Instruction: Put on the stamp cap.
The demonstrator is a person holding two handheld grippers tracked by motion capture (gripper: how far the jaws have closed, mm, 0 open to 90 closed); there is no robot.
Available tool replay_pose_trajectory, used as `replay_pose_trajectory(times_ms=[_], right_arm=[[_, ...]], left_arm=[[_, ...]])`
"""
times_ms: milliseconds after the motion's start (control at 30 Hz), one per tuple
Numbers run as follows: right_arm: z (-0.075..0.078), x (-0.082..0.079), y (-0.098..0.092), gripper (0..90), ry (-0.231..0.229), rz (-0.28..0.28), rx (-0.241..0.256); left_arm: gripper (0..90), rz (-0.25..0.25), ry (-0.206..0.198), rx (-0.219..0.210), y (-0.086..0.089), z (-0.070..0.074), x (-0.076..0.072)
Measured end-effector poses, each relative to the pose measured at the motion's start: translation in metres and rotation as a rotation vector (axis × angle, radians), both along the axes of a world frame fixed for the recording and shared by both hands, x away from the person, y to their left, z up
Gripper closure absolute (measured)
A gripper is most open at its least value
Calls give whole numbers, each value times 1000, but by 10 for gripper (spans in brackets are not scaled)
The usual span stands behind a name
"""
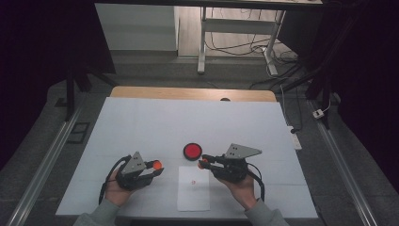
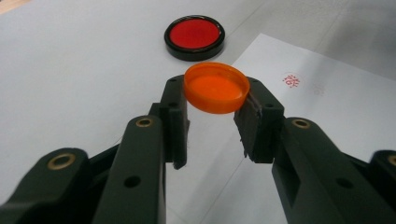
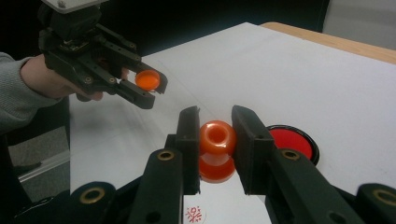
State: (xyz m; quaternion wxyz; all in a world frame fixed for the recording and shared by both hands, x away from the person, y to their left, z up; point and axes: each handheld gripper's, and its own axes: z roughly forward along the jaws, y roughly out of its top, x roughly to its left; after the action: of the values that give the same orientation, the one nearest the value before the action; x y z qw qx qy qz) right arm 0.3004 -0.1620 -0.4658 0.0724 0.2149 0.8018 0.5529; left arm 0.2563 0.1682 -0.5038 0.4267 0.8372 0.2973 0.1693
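Nearest the front edge of the table, the sheet of white paper (image 1: pixel 193 188) lies flat with a small red stamp mark (image 1: pixel 192 182) printed on it, sitting between the two hands. To its left, the left gripper (image 1: pixel 156 168) is up off the surface, jaws closed in on an orange cap (image 2: pixel 216 87), pinching it by its rim with the hollow side facing up; in the right gripper view that same cap glows orange at the tips of the far gripper, hand and grey sleeve (image 3: pixel 16 95) behind it. Over on the right of the paper, the right gripper (image 1: pixel 203 163) points in toward the middle, jaws squeezed onto an orange stamp (image 3: pixel 216 149), a rounded knob-shaped body with a ring-like top, held just above the paper with the red mark showing beneath the jaws. A little farther back, near the table's centre, the round black-rimmed ink pad (image 1: pixel 192 151) sits open, red face up, just beyond the paper's far edge. Behind that, the white table cover (image 1: pixel 155 122) runs to the wooden far edge.
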Motion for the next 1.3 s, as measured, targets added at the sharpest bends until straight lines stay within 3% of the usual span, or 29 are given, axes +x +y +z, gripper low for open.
replay_pose_trajectory(times_ms=[700,1300], right_arm=[[0,0,2,723,-2,2,2],[1,-1,5,723,-3,9,6]], left_arm=[[651,-75,-13,10,-37,8,7],[651,-123,-2,31,-65,5,16]])
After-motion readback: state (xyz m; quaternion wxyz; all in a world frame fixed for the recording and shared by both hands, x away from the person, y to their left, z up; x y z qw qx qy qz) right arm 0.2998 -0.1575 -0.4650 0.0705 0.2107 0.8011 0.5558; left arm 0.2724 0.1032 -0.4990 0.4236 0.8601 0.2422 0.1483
